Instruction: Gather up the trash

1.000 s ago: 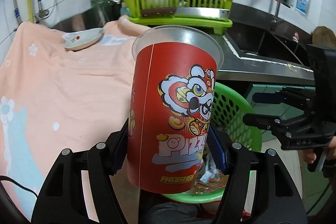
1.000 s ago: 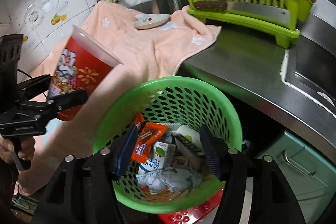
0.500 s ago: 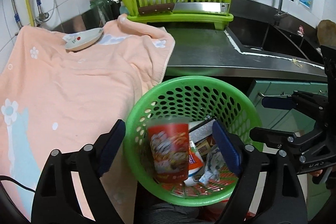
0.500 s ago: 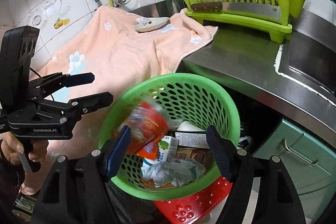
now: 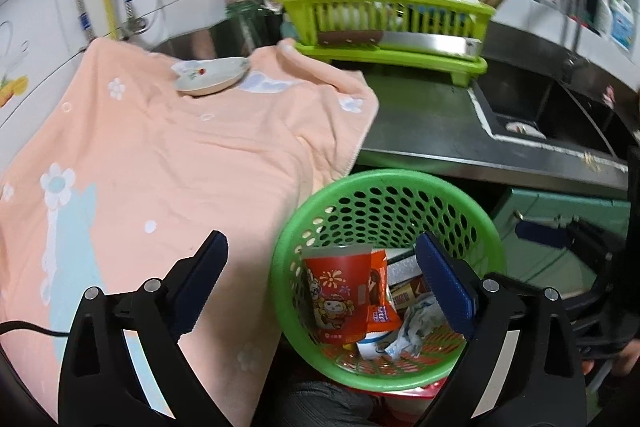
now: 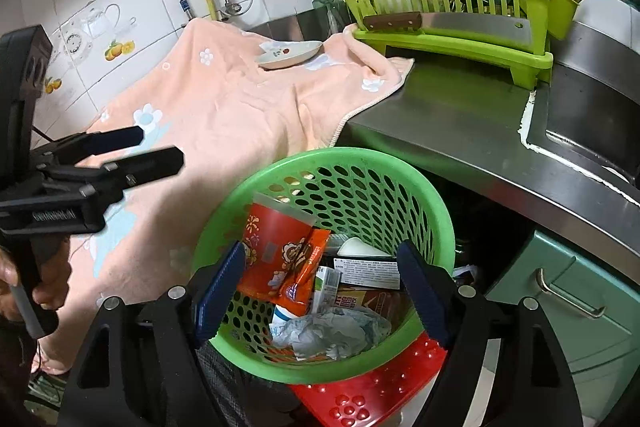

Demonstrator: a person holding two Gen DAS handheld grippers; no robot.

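Left wrist view: the left gripper (image 5: 320,267) stands with its jaws wide and nothing between the pads, having just been opening; it hangs above the near-left rim of the green basket (image 5: 460,203), which serves as the landmark here. The right gripper (image 6: 320,287) is likewise parted, its jaws having just been opening too, empty, and poised over the near rim of the basket with both pads clear of the plastic. The red cup (image 5: 340,299) lies inside the basket against its left wall, mouth tilted up, leaning on an orange wrapper (image 5: 380,303); crumpled paper (image 6: 328,333) and small cartons lie beside it toward the near side. The load is loosely piled, so the cup is judged liable to shift or roll if the basket is knocked by either gripper. The basket appears perched on a red perforated item (image 6: 372,383) below the counter edge; a push on the rim could tip it. Left of the basket the peach towel (image 5: 180,155) covers the surface, with a small plate (image 5: 212,79) at its far end; a gripper snagging the cloth could drag that plate. Whether further trash remains on the towel cannot be told.
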